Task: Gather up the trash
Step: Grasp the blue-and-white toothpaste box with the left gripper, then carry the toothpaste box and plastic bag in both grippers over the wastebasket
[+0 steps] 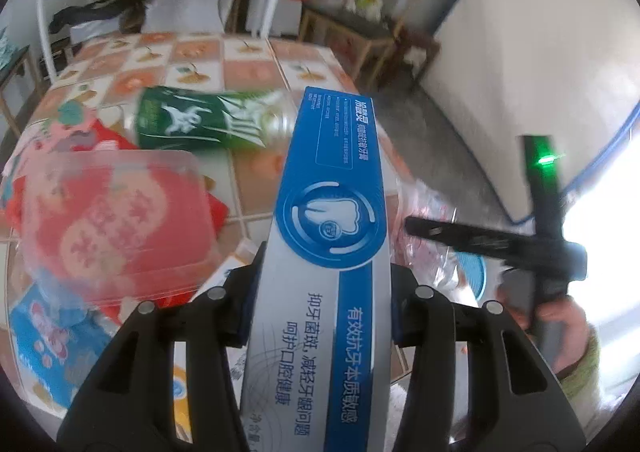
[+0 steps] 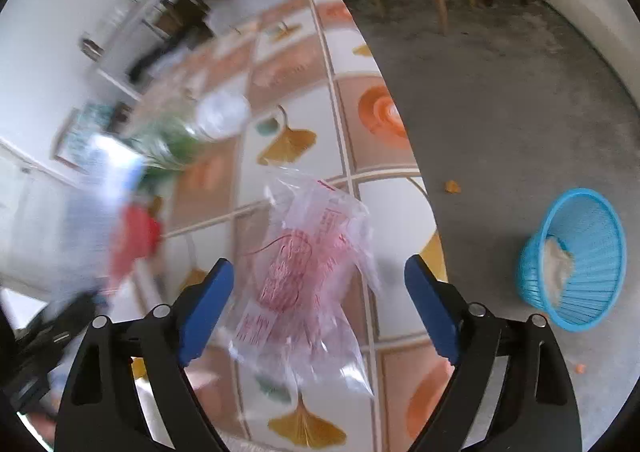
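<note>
**Toothpaste box clamped, bag between open jaws**

My left gripper (image 1: 320,304) has its jaws clamped on the blue-and-white toothpaste box (image 1: 328,228), whose long axis runs straight ahead of the camera, far end pointing toward the green bottle (image 1: 208,120). That bottle lies on its side across the tiled table (image 1: 248,52), behind a clear plastic container (image 1: 116,228). My right gripper (image 2: 320,292) stands wide apart around a crumpled clear plastic bag (image 2: 312,272) on the table edge. A blue basket (image 2: 576,256) sits tilted on the floor, well apart.
</note>
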A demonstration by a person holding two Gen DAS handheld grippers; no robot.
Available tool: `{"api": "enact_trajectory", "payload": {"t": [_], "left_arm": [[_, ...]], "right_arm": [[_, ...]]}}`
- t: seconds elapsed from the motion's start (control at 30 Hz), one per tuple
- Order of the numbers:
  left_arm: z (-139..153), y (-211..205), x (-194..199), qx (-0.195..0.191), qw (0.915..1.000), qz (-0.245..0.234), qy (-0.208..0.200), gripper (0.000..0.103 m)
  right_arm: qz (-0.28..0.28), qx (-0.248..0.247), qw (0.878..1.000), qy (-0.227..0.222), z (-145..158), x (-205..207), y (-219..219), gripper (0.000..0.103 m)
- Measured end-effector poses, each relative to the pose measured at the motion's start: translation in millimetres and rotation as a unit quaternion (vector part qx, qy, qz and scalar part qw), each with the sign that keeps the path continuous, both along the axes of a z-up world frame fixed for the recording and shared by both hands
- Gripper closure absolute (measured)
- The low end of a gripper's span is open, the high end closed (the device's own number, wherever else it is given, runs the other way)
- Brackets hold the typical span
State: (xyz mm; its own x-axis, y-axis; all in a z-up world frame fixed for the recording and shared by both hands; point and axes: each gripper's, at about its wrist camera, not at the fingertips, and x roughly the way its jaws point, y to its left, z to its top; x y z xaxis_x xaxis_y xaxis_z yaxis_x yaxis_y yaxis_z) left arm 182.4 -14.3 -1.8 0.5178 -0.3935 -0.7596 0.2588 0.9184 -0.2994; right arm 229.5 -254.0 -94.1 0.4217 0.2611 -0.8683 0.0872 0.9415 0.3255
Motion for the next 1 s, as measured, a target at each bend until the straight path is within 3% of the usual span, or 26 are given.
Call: {"api": "enact_trajectory", "payload": {"t": [0.13,0.3,0.37,0.43,0.7,0.87,1.0], "left_arm": [[-0.9,11.9,-7.0,-0.023,0.9997,0.012,-0.002,0.057],[-7.2,22.7,-8.3,-0.035,0.9992,0.019,0.001,0.057],[-7.4,24.3,-9.2,-0.036,0.9992,0.018,-0.001,0.057],[-8.4,25.0,-9.3,-0.04,0.9991,0.014,0.0,0.057],[-9.2,19.1,-5.9,-0.057,0.9984,-0.004,-0.003,0.057],[-8.4,4.6,-8.2,-0.061,0.9978,-0.027,-0.004,0.057],[-4.9,-10.4,-10.5,-0.061,0.9973,-0.041,-0.006,0.057]], "right_arm": [[0.013,-0.068,0.998,-0.014,0.1,4.5,30.9,0.008],[0.066,-0.16,0.984,-0.036,-8.0,-1.3,65.6,0.007],[0.08,-0.158,0.983,-0.043,-8.0,-6.3,66.4,0.008],[0.084,-0.156,0.983,-0.045,-4.7,-13.0,62.5,0.017],[0.067,-0.139,0.987,-0.039,5.7,-40.6,40.2,0.068],[0.032,-0.048,0.998,-0.038,6.7,-50.8,9.0,0.082],[0.013,0.007,0.999,-0.048,13.9,-59.3,-17.1,0.084]]}}
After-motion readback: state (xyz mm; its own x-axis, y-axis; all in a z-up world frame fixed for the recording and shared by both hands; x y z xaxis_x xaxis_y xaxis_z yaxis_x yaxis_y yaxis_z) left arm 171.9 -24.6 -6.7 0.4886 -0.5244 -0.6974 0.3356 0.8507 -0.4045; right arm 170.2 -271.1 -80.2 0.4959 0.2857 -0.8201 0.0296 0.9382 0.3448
